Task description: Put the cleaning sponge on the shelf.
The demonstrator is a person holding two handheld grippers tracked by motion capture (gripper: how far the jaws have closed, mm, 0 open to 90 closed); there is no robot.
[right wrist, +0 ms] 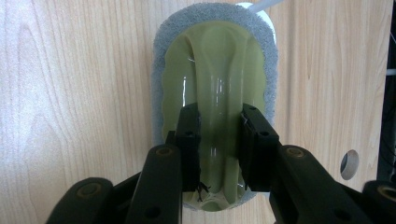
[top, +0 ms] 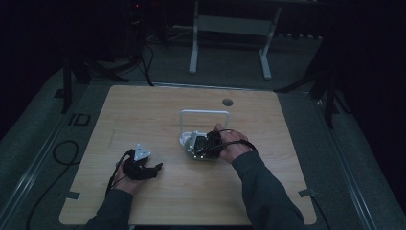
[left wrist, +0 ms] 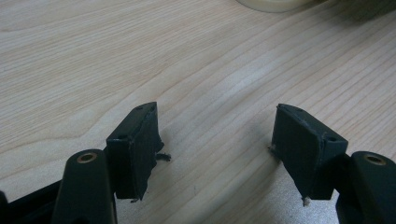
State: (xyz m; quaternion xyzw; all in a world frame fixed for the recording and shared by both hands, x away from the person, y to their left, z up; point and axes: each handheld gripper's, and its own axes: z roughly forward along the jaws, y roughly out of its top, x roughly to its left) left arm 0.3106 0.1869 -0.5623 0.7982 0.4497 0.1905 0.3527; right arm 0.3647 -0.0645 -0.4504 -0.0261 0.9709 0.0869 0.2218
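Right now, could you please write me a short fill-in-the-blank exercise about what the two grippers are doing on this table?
1. The right gripper has its jaws on either side of the raised ridge of a ____-coloured scrubber.
2. The left gripper has its jaws ____ with nothing between them.
3. The scrubber's plastic top is edged by a grey ____ pad.
4. Everything lies on a ____ table.

Missing words: green; open; sponge; wooden

We find the bench [top: 143, 110] open across its left, far and near parts; the only obstacles sit near the centre, a white wire stand [top: 204, 120] and the sponge [right wrist: 215, 84] under the right hand-held gripper [right wrist: 219, 140]
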